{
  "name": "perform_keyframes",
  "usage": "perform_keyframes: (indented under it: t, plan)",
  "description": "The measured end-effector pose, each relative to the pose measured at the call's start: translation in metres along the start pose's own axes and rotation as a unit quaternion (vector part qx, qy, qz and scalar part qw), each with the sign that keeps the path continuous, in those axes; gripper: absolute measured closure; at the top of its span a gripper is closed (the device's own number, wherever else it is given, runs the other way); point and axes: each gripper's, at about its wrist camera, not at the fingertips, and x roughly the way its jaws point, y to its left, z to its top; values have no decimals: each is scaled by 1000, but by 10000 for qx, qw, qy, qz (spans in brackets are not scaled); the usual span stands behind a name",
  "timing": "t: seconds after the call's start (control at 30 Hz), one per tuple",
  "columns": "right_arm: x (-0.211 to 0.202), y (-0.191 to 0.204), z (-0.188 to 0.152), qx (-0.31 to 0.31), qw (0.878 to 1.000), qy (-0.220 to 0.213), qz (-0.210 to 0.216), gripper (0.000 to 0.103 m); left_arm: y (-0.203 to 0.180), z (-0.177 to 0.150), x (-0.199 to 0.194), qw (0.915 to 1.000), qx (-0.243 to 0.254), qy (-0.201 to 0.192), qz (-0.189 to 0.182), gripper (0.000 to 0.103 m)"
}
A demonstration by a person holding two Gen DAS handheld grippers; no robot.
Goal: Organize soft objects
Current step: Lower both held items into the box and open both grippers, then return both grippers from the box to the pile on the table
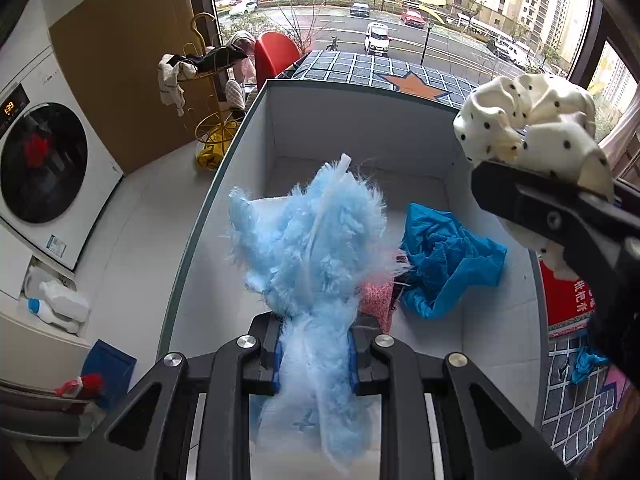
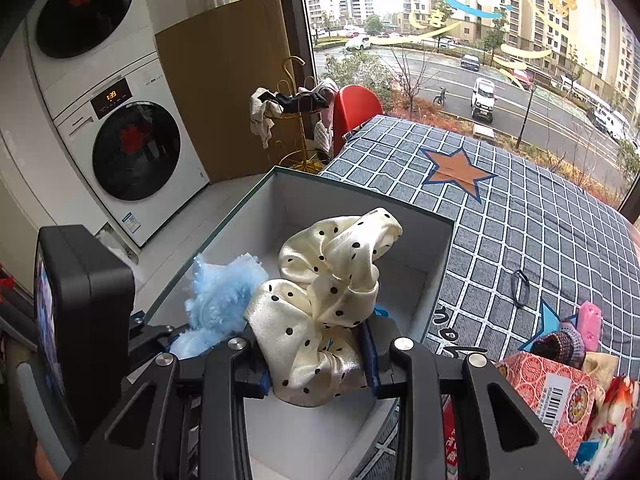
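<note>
Left gripper [image 1: 314, 354] is clamping a fluffy blue duster [image 1: 308, 236] over the white box [image 1: 496, 320]; right gripper [image 2: 320, 364] is pinching a dotted cream scrunchie [image 2: 328, 280] above it. Depositing step; next, likely lowering and releasing inside

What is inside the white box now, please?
Inside the white box lie a crumpled blue cloth and something pink, partly covered. The fluffy blue item held above hides part of the floor.
</note>
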Motion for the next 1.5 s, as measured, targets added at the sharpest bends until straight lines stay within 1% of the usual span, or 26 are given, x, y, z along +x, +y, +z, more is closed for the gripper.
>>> perform_keyframes:
  t: [0.2,0.37,0.43,0.53,0.57,0.6,0.63,0.67,0.73,0.8,0.93,1.13,1.23,1.37,1.4,1.43,1.47,1.5]
  plan:
    - [9,-2,6,97,9999,110,-5,69,0,6,5,10000,-1,30,-60,78]
    - [16,2,19,67,9999,151,-33,69,4,12,5,10000,-7,-15,-71,78]
    - [18,2,22,92,9998,151,-61,69,5,13,5,10000,-14,-17,-41,74]
    - [21,-1,27,153,9997,170,-47,69,6,12,6,10000,-23,3,-46,73]
    - [21,-2,28,167,9997,158,-55,69,6,12,5,10000,-31,-6,-79,70]
    - [20,-3,30,182,9997,150,-34,59,7,13,4,9999,-67,-27,-104,67]
    - [19,-4,31,206,9997,141,-20,52,7,13,3,9999,-82,-45,-90,59]
    - [17,-6,31,236,9997,91,-22,51,7,13,1,9999,-74,-98,-52,51]
    - [12,-9,33,283,9996,-6,28,50,6,13,-5,9998,-36,-197,-62,45]
    - [6,-11,36,331,9994,-93,-5,50,6,14,-12,9995,-23,-307,-93,42]
    - [-13,-16,37,422,9985,-345,-1,50,7,15,-24,9988,-55,-459,-141,31]
    - [-44,-21,20,480,9970,-605,52,50,2,10,-34,9987,30,-499,-85,31]
    - [-62,-24,3,431,9964,-730,-25,50,-3,7,-38,9986,84,-504,-95,31]
    - [-97,-37,-31,440,9941,-990,-103,50,-16,-3,-51,9982,188,-546,-181,31]
    - [-106,-42,-41,419,9933,-1066,-128,46,-19,-5,-55,9979,225,-567,-220,31]
    - [-118,-48,-55,410,9922,-1157,-215,38,-24,-10,-60,9974,284,-600,-269,31]
    - [-129,-55,-68,434,9908,-1248,-306,21,-32,-17,-68,9965,386,-649,-352,31]
    - [-138,-62,-81,461,9892,-1333,-396,17,-41,-25,-75,9955,487,-687,-443,31]
